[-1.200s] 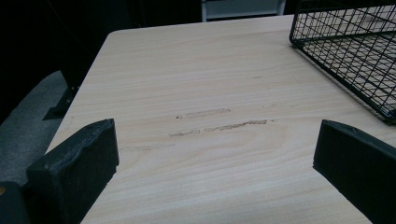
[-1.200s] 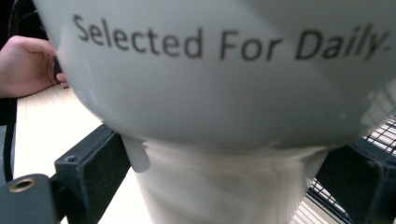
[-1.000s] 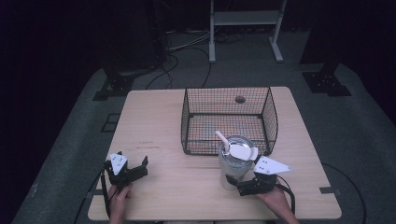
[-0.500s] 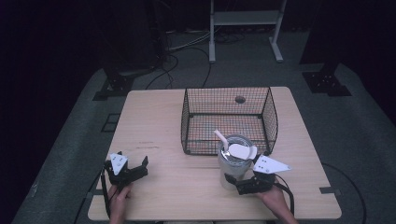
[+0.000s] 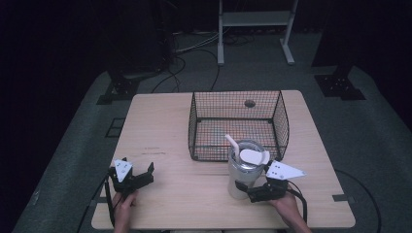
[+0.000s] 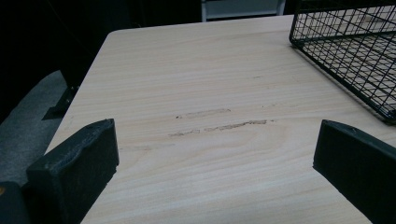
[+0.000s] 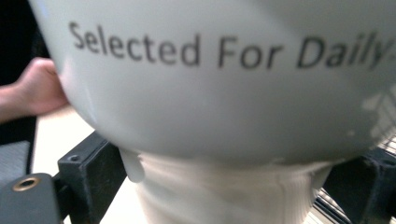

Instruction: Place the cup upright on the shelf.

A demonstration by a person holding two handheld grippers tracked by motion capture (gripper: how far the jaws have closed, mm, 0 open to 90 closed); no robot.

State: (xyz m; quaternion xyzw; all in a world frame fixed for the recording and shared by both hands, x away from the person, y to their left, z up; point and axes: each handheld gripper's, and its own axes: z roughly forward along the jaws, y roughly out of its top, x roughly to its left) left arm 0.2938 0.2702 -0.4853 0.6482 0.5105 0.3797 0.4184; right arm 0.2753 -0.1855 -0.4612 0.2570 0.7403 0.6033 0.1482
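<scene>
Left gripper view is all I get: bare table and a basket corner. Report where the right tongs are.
Observer: The right tongs straddle the narrow base of a pale tumbler. I cannot tell if they squeeze it.
Operator: Place that tumbler against the basket.
Observer: It stands upright on the table, outside the wire basket, close against its near wall.
Operator: Describe its top.
Observer: It has a lid, with a straw tilting toward the person's left.
</scene>
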